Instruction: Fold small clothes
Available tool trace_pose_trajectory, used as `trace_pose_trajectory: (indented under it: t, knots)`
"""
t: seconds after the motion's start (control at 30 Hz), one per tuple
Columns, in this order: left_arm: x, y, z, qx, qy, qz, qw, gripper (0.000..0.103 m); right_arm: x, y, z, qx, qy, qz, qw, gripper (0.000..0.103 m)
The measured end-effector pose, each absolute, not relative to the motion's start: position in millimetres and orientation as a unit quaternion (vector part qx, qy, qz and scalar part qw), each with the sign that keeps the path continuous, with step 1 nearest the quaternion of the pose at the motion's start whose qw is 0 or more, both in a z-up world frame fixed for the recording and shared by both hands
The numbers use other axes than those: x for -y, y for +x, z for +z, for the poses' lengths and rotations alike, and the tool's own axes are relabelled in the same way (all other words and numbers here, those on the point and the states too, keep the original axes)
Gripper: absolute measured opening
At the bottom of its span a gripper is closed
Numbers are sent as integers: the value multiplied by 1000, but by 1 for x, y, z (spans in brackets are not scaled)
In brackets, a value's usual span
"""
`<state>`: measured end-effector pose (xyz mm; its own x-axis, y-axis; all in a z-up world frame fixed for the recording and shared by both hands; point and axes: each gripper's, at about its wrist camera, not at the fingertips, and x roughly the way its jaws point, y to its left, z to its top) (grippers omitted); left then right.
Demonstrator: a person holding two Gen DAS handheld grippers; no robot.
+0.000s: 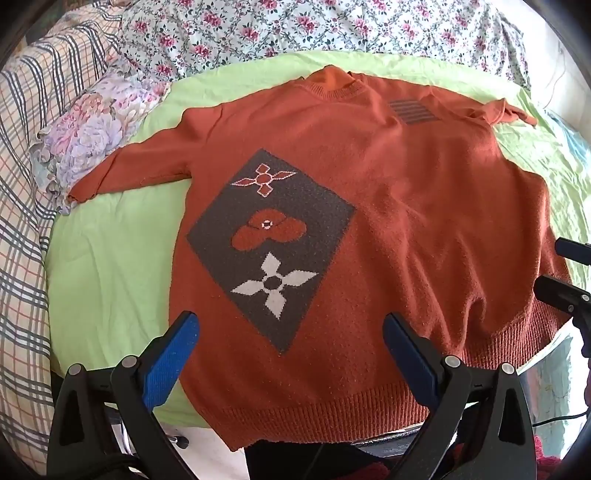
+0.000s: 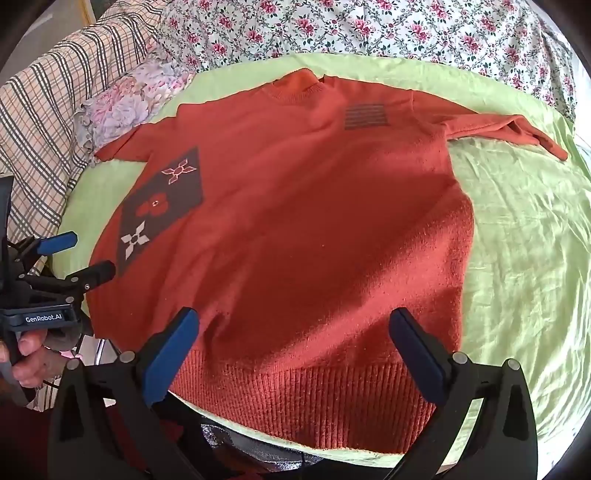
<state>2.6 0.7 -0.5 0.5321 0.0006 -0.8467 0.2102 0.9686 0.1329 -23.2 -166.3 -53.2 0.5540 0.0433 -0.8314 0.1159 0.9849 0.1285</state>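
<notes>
An orange knitted sweater (image 1: 388, 192) lies flat, front up, on a light green sheet (image 1: 110, 258), collar far, ribbed hem near, both sleeves spread out. It has a dark diamond patch (image 1: 269, 247) with flower shapes on its left side. It also shows in the right wrist view (image 2: 295, 221). My left gripper (image 1: 291, 325) is open and empty above the hem's left part. My right gripper (image 2: 295, 321) is open and empty above the hem's right part. The left gripper also shows in the right wrist view (image 2: 77, 254), the right gripper at the left wrist view's edge (image 1: 565, 269).
A floral duvet (image 1: 295, 29) lies behind the sheet. A plaid blanket (image 1: 22, 221) and a pastel floral pillow (image 1: 96, 125) lie at the left. The sheet (image 2: 524, 258) is bare right of the sweater. The bed's near edge runs just under the hem.
</notes>
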Motion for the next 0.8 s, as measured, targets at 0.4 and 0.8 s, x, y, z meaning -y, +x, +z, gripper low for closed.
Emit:
trace_pose_trajectory:
  t: [0.4,0.8]
  knots:
    - [-2,-1,-4,-478,112,-61,869,100,162,-22,-53,-472,86,-21,877,102]
    - [-1,-2,1,-477,114,-58,870,100,164,-23,-49,-474,95,-16,875,102]
